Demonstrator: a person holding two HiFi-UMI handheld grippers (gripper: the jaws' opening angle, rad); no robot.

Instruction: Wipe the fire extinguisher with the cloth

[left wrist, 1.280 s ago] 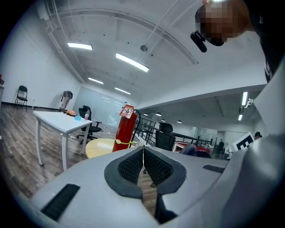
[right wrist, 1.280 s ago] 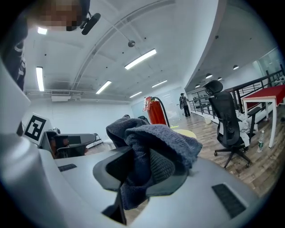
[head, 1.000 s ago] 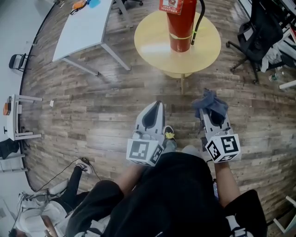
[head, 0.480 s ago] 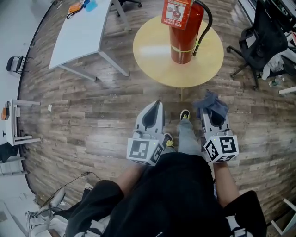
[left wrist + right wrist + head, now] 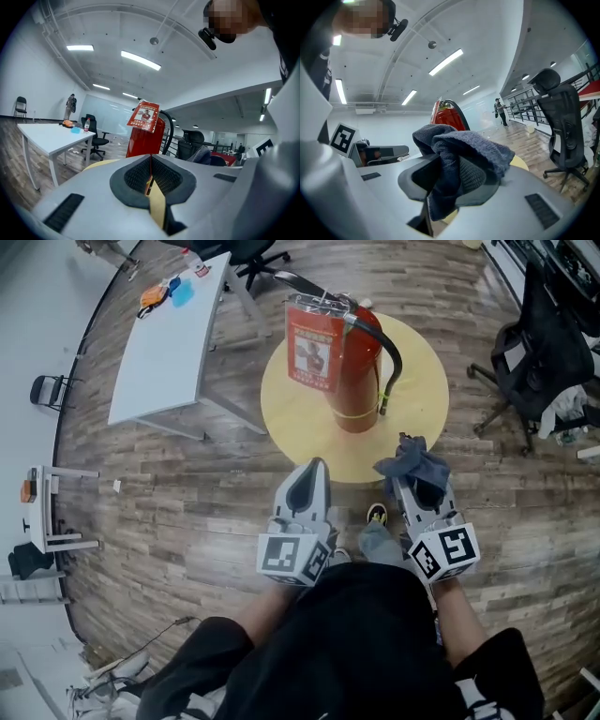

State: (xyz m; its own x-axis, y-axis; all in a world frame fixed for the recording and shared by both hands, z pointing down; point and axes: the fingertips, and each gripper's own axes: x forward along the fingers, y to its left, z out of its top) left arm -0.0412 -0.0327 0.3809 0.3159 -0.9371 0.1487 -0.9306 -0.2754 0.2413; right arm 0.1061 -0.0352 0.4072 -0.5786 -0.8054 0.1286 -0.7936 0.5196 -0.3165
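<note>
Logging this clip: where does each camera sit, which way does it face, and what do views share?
Head view: on the person's head, facing steeply down at the red fire extinguisher on the round yellow table; dark torso, left tongs and right tongs show.
Left gripper view: rides the left tongs, looking along their closed, empty jaws toward the extinguisher.
Right gripper view: rides the right tongs, looking along jaws shut on the dark blue-grey cloth, extinguisher behind.
Shared: all three show the extinguisher.

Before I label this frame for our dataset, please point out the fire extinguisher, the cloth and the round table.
fire extinguisher (image 5: 361,381): head view, red cylinder body.
cloth (image 5: 414,461): head view, bunched middle.
round table (image 5: 424,381): head view, bare yellow top.
</note>
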